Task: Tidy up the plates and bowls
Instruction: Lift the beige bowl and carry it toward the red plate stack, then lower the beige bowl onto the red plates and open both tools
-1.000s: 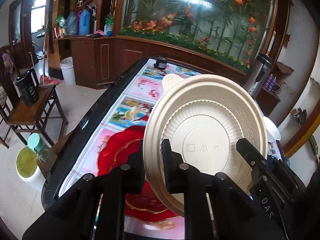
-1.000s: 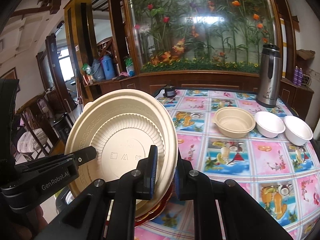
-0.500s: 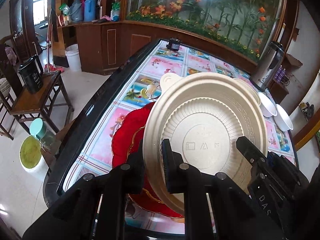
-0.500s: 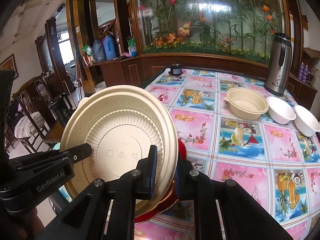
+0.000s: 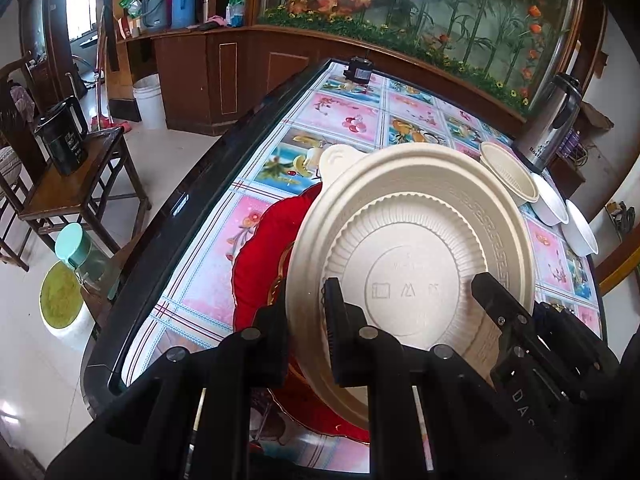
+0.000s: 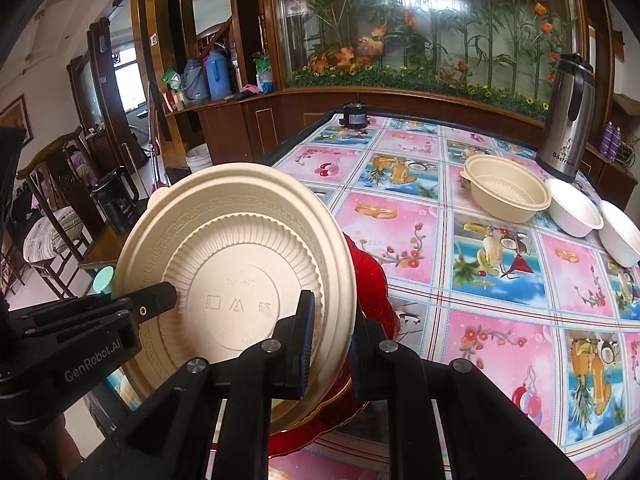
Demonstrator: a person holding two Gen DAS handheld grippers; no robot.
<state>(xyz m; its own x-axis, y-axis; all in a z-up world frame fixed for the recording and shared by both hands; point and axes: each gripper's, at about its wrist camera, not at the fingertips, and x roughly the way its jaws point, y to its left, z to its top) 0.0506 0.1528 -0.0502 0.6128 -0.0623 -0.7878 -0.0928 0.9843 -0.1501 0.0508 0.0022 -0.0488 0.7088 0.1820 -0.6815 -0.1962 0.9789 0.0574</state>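
A large beige plate (image 5: 412, 264) (image 6: 236, 276) hangs tilted over the table with its ribbed underside facing both cameras. My left gripper (image 5: 306, 332) is shut on its left rim, and it also shows in the right wrist view as the left gripper (image 6: 156, 300). On the opposite rim my right gripper (image 6: 330, 344) is shut; from the left wrist view that right gripper (image 5: 500, 304) enters at the right. Directly beneath lies a red plate (image 5: 264, 248) (image 6: 372, 280) with gold trim, largely hidden by the beige one.
A beige bowl (image 6: 504, 192) and two white bowls (image 6: 572, 208) (image 6: 620, 236) sit in a row at the table's far right, by a steel thermos (image 6: 568, 116). The table's dark edge (image 5: 192, 200) runs along the left, with a wooden chair (image 5: 80, 184) and black kettle beyond.
Both grippers have come down toward the table with the beige plate held between them, tipping forward. The red plate underneath now looks closer and larger.
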